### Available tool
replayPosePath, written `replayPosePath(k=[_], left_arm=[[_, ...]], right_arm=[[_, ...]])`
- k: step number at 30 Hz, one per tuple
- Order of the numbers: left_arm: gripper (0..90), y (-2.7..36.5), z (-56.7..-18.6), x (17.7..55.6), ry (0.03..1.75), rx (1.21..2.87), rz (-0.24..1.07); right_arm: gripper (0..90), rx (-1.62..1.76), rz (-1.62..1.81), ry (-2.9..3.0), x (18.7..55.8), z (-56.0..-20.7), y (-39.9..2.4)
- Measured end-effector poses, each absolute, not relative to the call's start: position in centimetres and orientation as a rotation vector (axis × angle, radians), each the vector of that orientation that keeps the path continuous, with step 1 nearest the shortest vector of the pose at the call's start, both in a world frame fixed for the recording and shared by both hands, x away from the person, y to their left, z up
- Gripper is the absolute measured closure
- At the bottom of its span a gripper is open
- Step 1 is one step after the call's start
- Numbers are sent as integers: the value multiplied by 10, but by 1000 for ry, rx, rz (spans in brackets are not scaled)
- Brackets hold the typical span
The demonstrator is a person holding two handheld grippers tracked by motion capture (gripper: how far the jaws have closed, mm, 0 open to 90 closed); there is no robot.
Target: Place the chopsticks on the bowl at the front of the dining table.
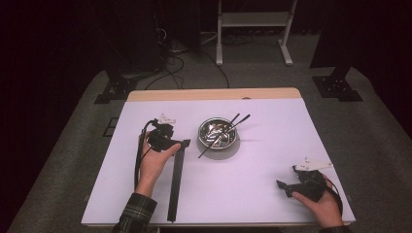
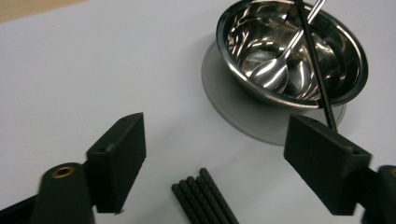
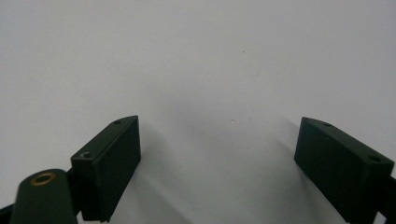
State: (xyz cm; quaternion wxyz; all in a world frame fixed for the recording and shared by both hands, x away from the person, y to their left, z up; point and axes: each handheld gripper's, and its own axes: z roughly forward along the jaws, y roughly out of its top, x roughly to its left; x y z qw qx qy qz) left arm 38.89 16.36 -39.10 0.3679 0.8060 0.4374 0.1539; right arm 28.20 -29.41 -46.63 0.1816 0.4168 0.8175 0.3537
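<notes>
Beside the bowl point(image 2: 292, 56), the left gripper point(image 2: 212, 158) hangs spread over the black sticks point(image 2: 205, 198), gripping nothing. A spoon point(image 2: 275, 65) and one stick already sit inside; the bundle likely remains. The right gripper point(image 3: 217, 161) rests spread, empty.

I see a shiny silver bowl point(image 1: 218, 132) on a grey disc point(image 1: 233, 150), black ribbed rods point(image 2: 205, 198), both my claws black, white surface point(image 1: 243, 189), plaid sleeve point(image 1: 137, 212).

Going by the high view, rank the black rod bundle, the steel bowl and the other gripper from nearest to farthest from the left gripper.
1. Black rod bundle: right beside the left gripper, running toward the table's near edge.
2. Steel bowl: to its right, mid-table.
3. Right gripper: far right, near front edge.
</notes>
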Motion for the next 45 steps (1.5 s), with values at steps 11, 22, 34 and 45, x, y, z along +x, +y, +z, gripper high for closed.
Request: replayPosePath(k=[11, 22, 34, 45], left_arm=[[96, 185, -404, 386, 1176, 2068, 427], [96, 197, -430, 393, 1228, 2113, 432], [96, 199, -447, 401, 1267, 2149, 388], [96, 199, -447, 401, 1264, 2146, 388]], right_arm=[[127, 1174, 999, 2308, 282, -466, -294], [126, 1176, 999, 2308, 282, -466, -294], [127, 1175, 999, 2308, 282, -466, -294], [126, 1176, 999, 2308, 282, -466, -294]])
